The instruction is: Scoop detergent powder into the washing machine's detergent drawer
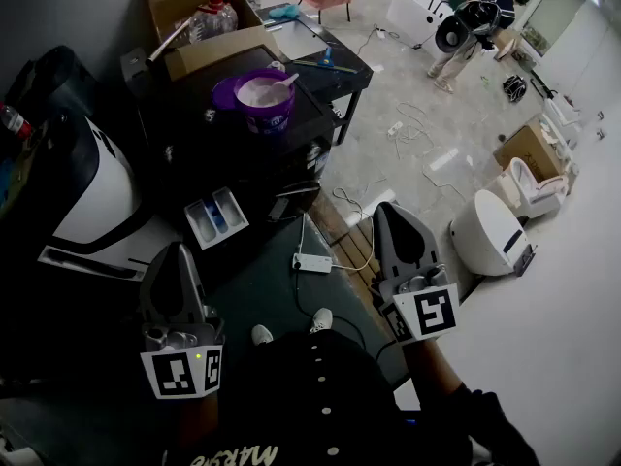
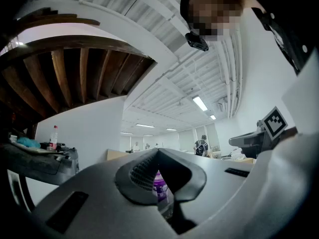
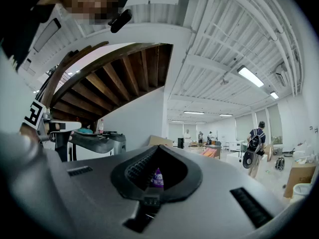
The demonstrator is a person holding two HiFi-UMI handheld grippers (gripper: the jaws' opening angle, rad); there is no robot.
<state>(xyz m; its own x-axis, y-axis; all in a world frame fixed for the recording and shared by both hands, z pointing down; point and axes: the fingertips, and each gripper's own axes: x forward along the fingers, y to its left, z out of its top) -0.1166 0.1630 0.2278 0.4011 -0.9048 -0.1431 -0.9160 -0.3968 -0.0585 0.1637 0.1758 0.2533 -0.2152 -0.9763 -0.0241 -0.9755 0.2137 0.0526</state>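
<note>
- The washing machine point(image 1: 254, 168) is dark, and the purple detergent tub point(image 1: 264, 95) stands on its top with the lid off. Both are well ahead of the person, so the whole reach is yet to come. A hasty approach could knock the tub and tip powder over the machine.
- A white power strip point(image 1: 312, 261) and its cables lie on the floor between the person and the machine. A foot could catch them on the way in.
- The left gripper point(image 1: 179, 251) and right gripper point(image 1: 389, 212) are held near the body. Each has its tips pressed together and nothing between them. Either must spread its jaws before it reaches the scoop, or it will only shove the scoop deeper into the powder.
- The detergent drawer point(image 1: 215, 218) is pulled out low on the machine's front, well below the tub. Its compartments are narrow, so powder carried down on a tilted scoop could spill or land in the wrong one.
- The scoop point(image 1: 284, 83) rests in the powder with its pale handle leaning on the rim. A pinch on that thin handle may let it twist.
- Writing, as far as it can be read:
  - The marker cubes bear black-and-white patterns and no words.
  - The tub's label shows white print too small to read.
  - The print on the person's shirt is cut off.
</note>
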